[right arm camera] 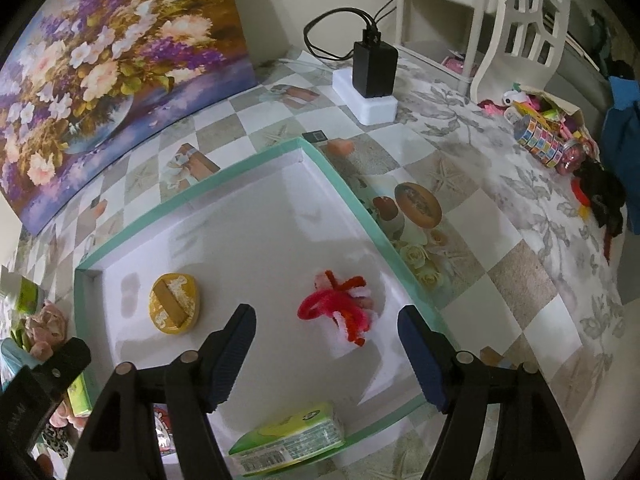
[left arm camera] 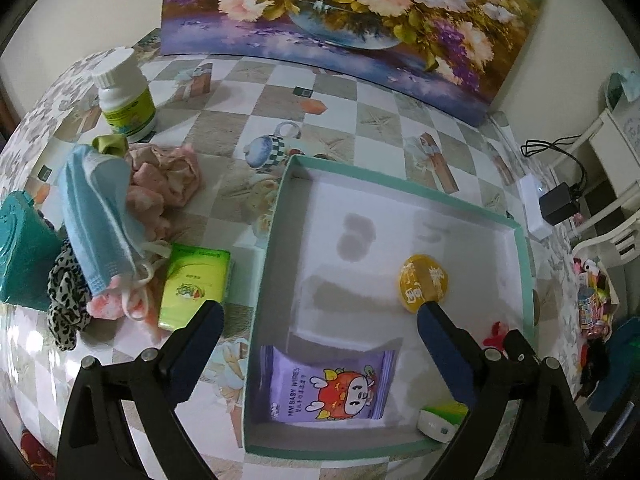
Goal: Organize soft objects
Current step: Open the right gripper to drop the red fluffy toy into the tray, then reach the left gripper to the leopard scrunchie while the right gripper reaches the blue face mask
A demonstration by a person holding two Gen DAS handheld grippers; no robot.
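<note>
Teal-rimmed box [right arm camera: 344, 184] holding wipes pack [left arm camera: 328, 388], yellow disc [right arm camera: 174, 308], red pipe-cleaner toy [right arm camera: 340, 308]; both tongs open, empty

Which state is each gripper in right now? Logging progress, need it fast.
Left gripper: jaws open, holding nothing.
Right gripper: jaws open, empty, over the red and pink fuzzy pipe-cleaner bundle.

both fisheye cameras ride the grippers and look steeply down, close over the patterned table. the left wrist view faces the shallow white box with teal rim [left arm camera: 276, 216] from its left side, the right wrist view from its right [right arm camera: 352, 196]; both share the round yellow pad [left arm camera: 423, 283] [right arm camera: 174, 309].
</note>
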